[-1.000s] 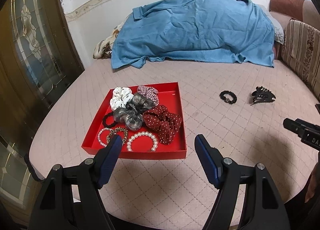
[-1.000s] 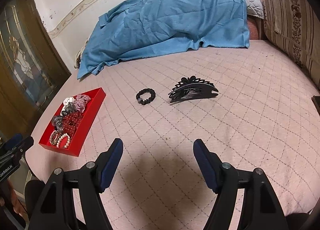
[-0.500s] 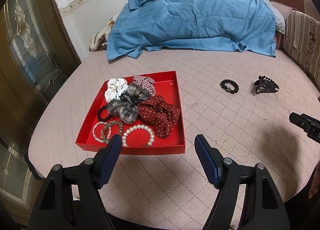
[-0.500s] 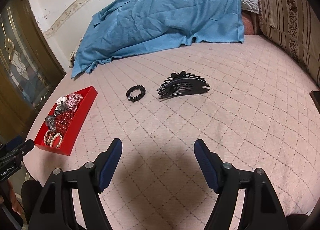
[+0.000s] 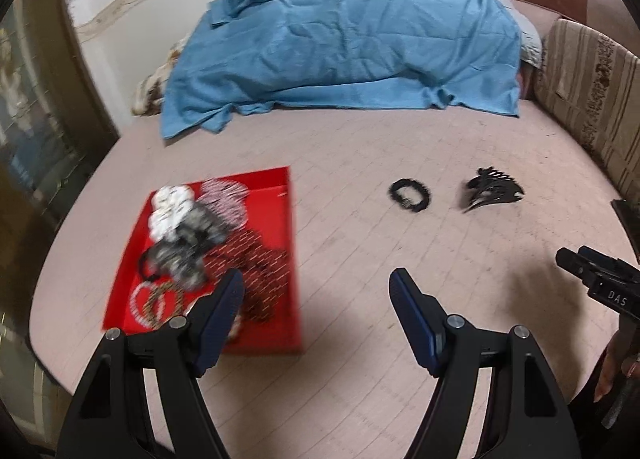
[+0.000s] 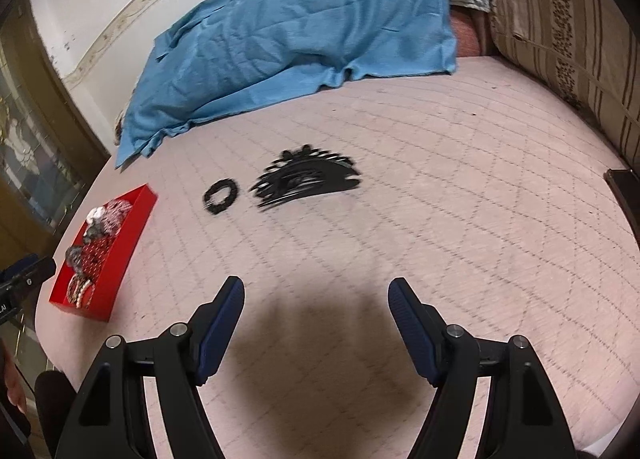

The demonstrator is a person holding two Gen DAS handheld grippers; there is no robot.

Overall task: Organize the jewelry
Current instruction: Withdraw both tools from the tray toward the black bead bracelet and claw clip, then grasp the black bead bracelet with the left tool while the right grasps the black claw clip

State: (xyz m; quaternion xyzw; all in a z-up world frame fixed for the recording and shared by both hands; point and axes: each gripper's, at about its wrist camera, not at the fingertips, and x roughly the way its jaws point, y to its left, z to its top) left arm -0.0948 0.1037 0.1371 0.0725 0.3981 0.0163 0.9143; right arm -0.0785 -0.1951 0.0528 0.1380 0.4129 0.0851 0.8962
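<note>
Red tray (image 5: pixel 288 219) is where everything's meant to end up, and in the left wrist view it's sitting on the pink quilted bed (image 5: pixel 360 379) down on the left, already stuffed with scrunchies (image 5: pixel 188 235) and bead bracelets (image 5: pixel 156 303). Left gripper (image 5: pixel 316 291) has its jaws spread wide with nothing between them, hanging above the bed with one jaw over the tray's near corner. Two stragglers are out on the bed well apart from the tray: a black hair tie (image 5: pixel 410 196) and a black claw clip (image 5: pixel 494 193) just beside it. Picture's pretty smeared so I can't tell fine detail on either. The blue cloth (image 5: pixel 344 43) heaped at the back isn't in the way

Right wrist view: right gripper (image 6: pixel 316 291) is also spread and empty, pointed at the bed with the claw clip (image 6: pixel 306 179) straight ahead and the hair tie (image 6: pixel 219 196) to its left, tray (image 6: pixel 132 227) way off at the left edge. My guess is the clip is the next grab. I'd come down over its arched spine and close across the narrow way, not along the teeth, since hard plastic on a soft quilt will probably skate or tip if you nudge one end. Keep the jaws wide until they straddle it, then squeeze. Leave the floppy hair tie for the left one, pinching one side of the loop
</note>
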